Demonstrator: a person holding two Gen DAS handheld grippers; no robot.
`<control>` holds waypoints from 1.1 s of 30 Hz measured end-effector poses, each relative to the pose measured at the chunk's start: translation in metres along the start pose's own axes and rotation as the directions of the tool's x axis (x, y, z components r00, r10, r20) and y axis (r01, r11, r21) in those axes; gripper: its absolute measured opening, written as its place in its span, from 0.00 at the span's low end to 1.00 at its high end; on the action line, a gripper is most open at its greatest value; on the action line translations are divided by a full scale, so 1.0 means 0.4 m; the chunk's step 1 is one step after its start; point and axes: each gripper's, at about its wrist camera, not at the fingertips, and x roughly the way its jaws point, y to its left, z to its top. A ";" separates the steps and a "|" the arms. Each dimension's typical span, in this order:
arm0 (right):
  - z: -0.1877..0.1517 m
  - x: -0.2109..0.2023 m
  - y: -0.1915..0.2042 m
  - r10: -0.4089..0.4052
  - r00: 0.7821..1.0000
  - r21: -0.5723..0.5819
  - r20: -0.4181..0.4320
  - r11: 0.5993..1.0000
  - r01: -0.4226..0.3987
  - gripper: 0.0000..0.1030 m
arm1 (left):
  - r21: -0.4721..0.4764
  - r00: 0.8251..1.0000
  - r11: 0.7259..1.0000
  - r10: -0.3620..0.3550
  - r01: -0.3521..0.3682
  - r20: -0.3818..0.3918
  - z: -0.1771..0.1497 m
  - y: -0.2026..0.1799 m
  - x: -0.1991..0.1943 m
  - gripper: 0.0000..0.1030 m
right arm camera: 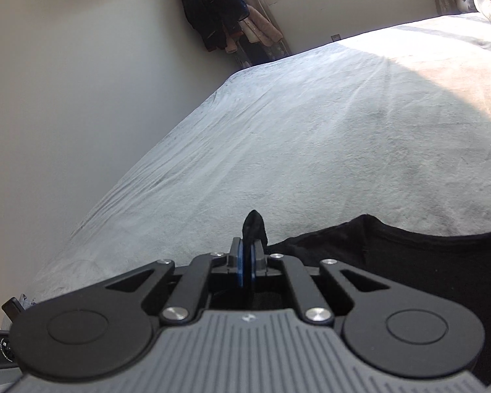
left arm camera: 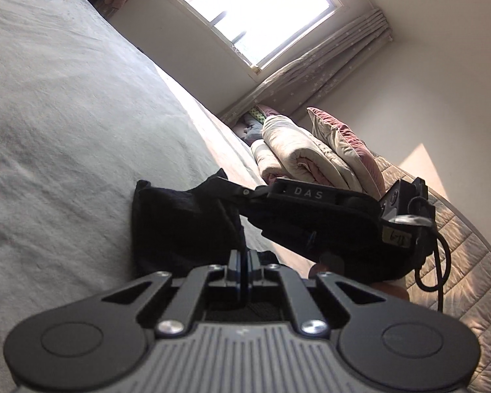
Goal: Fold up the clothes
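Observation:
A black garment (left arm camera: 180,226) is held up over the pale grey bedspread (left arm camera: 65,124). My left gripper (left arm camera: 244,257) is shut on its near edge, the cloth rising just ahead of the pads. The right gripper's body (left arm camera: 327,216) crosses the left wrist view from the right, its fingertips in the same cloth. In the right wrist view my right gripper (right arm camera: 248,252) is shut on a small tuft of black garment (right arm camera: 253,224) that pokes above the blue pads, and the rest of the garment (right arm camera: 409,262) spreads to the right over the bedspread (right arm camera: 294,131).
Folded quilts and a pink-trimmed pillow (left arm camera: 314,150) are stacked at the bed's far end under the curtained window (left arm camera: 255,9). Dark clothes (right arm camera: 209,9) hang in the room corner by the wall. A quilted bed edge (left arm camera: 468,255) runs along the right.

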 end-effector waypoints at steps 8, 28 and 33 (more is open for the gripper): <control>-0.047 -0.110 -0.112 -0.054 0.997 0.083 0.053 0.995 0.049 0.05 | 0.112 0.988 0.993 -0.030 0.047 -0.149 -0.035 -0.041 0.084 0.03; -0.043 -0.149 -0.142 -0.214 0.975 -0.040 0.057 0.975 0.216 0.42 | -0.012 0.985 0.990 0.138 -0.140 -0.106 -0.028 0.050 0.076 0.14; -0.026 -0.042 -0.072 -0.152 0.988 -0.186 0.011 0.971 0.151 0.39 | 0.005 0.974 0.984 0.177 -0.178 -0.139 -0.034 0.058 0.089 0.14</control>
